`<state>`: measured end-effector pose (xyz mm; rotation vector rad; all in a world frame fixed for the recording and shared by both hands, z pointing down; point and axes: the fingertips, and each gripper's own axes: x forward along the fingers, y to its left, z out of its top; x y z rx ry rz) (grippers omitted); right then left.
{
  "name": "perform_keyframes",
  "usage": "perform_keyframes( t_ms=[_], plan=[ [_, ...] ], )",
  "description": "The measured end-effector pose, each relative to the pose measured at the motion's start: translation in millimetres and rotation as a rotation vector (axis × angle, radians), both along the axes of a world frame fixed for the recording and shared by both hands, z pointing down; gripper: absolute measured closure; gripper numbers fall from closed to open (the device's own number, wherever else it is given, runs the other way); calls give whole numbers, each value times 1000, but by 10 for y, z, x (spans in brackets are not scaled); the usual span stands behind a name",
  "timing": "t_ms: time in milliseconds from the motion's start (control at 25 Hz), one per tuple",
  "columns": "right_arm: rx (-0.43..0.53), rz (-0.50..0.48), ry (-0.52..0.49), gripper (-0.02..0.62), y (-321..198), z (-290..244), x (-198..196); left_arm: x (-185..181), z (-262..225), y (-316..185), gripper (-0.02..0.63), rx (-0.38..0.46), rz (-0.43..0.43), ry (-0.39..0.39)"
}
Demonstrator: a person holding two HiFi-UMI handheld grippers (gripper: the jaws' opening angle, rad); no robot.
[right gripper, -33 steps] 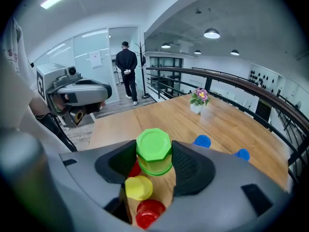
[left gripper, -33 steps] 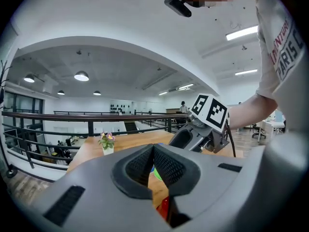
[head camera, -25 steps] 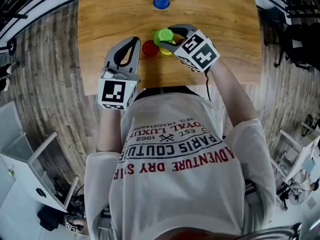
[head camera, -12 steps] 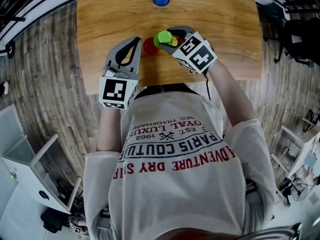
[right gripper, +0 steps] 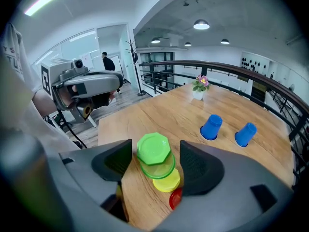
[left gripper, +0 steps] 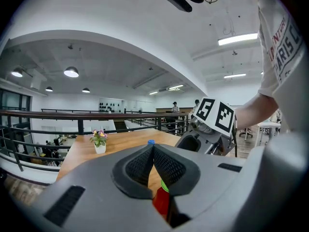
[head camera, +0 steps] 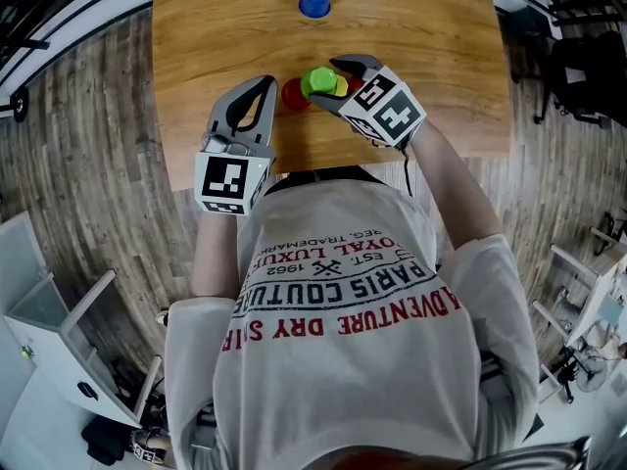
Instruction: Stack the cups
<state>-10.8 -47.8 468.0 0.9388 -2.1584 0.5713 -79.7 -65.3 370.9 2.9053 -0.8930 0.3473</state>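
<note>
- From the green cup [head camera: 319,81], seen from the head: blocked at 9 o'clock by red cup [head camera: 293,94], just beside.
- Blocked at 8 o'clock by left gripper [head camera: 263,86].
- Partly barred at 12 o'clock by near blue cup [head camera: 315,1], well apart.
- Free over bare table [head camera: 196,37] at 10 o'clock.

Wore a white T-shirt [head camera: 343,360] with short, loose sleeves [head camera: 495,262]. Was printed across the front with lines of black and red capital letters [head camera: 338,311] and a small crossed emblem [head camera: 328,269].
</note>
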Motion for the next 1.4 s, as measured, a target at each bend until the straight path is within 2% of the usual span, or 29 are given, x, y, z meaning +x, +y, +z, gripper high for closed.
perform_keyframes(
  t_ms=[280, 520, 760, 960, 1160, 1400],
  plan=[
    [94, 67, -4, 288, -142, -355, 184, 3, -91, -48, 591, 18, 6, 11],
    [161, 66, -4, 288, -387, -549, 473, 108, -153, -111, 591, 40, -47, 11],
    [194, 27, 41, 288, -792, -398, 776, 190, -128, -213, 591, 31, -169, 7],
    [194, -9, 39, 290, -1213, -65, 767, 72, 114, -361, 591, -27, -278, 2],
    [180, -55, 8, 290, -1442, 150, 814, 165, 194, -378, 591, -31, -369, -5],
    [175, -37, 12, 290, -1759, 510, 914, 170, 214, -498, 591, -24, -468, -27]
  ],
)
